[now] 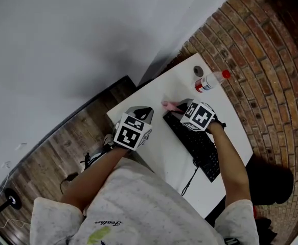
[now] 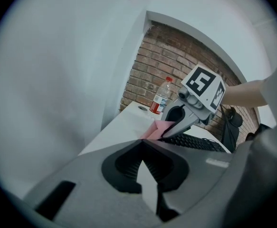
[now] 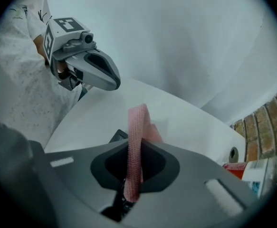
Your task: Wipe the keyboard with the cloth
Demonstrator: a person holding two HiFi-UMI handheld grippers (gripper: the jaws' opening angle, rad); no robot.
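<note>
The right gripper point(image 3: 136, 146) had its jaws clamped on the pink cloth point(image 3: 138, 120) — a folded strip of it stuck up out of them, right by the keyboard's point(image 1: 199, 148) end nearest the bottle point(image 1: 210, 81). In the head view that gripper and the arm behind it covered part of that end of the keyboard, so I couldn't tell whether the cloth was touching the keys.

The left gripper point(image 2: 142, 141) hung off to the keyboard's left, apart from it, over the corner of the table point(image 1: 159, 88) — jaws closed together at the tips with nothing in them, aimed toward the cloth.

Past the keyboard's far end the bottle stood upright, red cap up, in front of the brick wall point(image 2: 176, 56). A small grey ring point(image 1: 198, 71) lay just beside it. A black cable point(image 1: 190, 175) ran off the keyboard's long side toward the table's near edge.
</note>
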